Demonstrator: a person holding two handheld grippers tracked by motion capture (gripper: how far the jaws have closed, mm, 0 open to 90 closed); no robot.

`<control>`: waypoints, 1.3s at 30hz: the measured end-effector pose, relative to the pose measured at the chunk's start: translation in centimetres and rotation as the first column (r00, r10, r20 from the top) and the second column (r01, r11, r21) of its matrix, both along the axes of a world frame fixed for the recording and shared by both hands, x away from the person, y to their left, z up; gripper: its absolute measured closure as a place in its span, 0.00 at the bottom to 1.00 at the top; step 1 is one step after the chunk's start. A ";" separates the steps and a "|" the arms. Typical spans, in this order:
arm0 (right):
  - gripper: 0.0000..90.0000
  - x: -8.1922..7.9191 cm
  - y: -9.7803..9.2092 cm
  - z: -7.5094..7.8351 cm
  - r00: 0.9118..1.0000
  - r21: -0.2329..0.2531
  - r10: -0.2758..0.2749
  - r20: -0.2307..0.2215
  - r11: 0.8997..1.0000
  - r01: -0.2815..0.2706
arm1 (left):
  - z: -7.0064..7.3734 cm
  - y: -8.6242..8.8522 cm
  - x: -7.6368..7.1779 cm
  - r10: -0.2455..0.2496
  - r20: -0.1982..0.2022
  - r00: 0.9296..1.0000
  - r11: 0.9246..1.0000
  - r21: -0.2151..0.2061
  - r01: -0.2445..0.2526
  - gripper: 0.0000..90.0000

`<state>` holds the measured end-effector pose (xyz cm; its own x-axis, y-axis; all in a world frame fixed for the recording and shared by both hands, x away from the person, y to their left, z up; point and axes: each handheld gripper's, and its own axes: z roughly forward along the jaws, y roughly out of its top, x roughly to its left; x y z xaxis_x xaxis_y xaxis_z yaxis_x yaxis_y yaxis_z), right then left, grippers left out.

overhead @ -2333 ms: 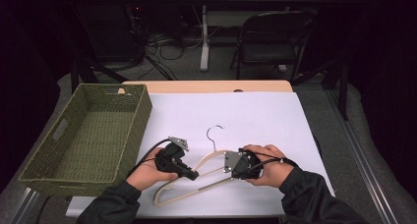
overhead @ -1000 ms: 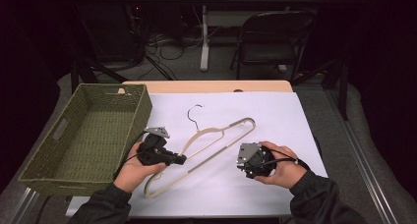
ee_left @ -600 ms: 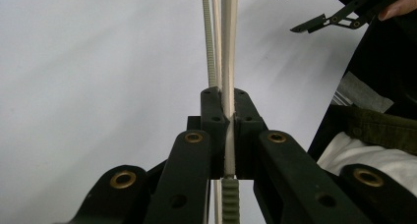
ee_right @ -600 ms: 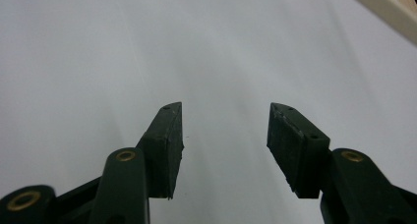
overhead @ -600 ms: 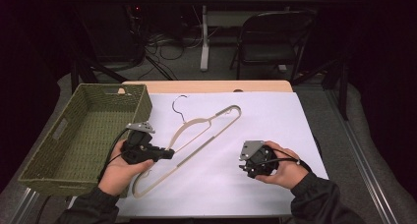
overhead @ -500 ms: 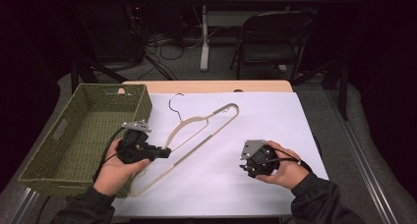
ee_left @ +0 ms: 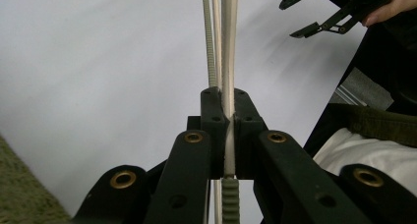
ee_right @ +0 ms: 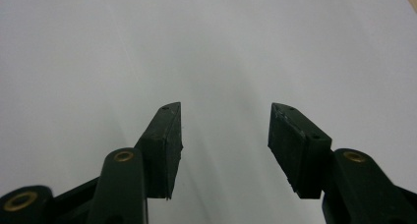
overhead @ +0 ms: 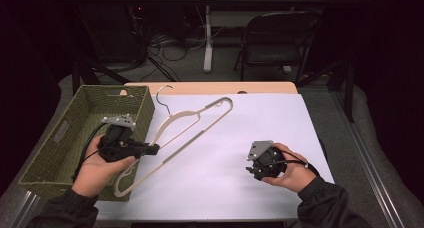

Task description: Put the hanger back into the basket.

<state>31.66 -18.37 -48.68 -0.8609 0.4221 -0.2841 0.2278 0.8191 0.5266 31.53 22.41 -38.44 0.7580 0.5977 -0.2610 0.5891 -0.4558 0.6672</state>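
The white table [overhead: 240,153] lay under both my tools, its pale wooden far edge beyond them. To the outer side of my left gripper [overhead: 152,149] sat the green woven basket [overhead: 75,133], its near long wall just beside my left hand [overhead: 97,165], which hung at that wall. The cream hanger [overhead: 192,130] was the next biggest thing: it ran from behind my left gripper forward and away toward the far side of the table, its metal hook [overhead: 162,95] near the basket's far corner. My left gripper was clenched on 1 of the hanger's arms; in the left gripper view the jaws met on the cream bar [ee_left: 229,62], with a ribbed grey-green strip [ee_left: 210,47] running alongside it past the tips. I could not tell whether the hanger's far end touched the table. My right gripper [overhead: 252,169] sat well apart from the hanger, low over bare table in my right hand [overhead: 292,170]. In the right gripper view its 2 jaws stood wide apart with nothing between them, the gripper [ee_right: 225,135] released
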 end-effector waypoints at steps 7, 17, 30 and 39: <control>0.52 0.2 -0.4 -0.3 1.000 -0.005 -0.014 -0.005 1.000 0.014 | 2.2 2.9 0.4 0.026 0.039 0.999 0.999 0.024 -0.027 0.97; 0.52 0.3 -0.7 -0.4 0.999 -0.024 -0.030 -0.016 0.999 0.030 | 3.5 6.7 1.1 0.023 0.071 0.997 0.999 0.030 -0.025 0.97; 0.52 0.5 -0.7 -0.9 0.999 -0.009 -0.036 -0.018 0.999 0.036 | 2.9 13.4 2.2 0.090 0.076 0.993 0.996 0.012 -0.091 0.97; 0.52 0.7 -0.6 -1.3 0.999 -0.013 -0.038 -0.028 0.999 0.037 | 2.6 17.8 3.5 0.154 0.075 0.985 0.987 0.025 -0.156 0.97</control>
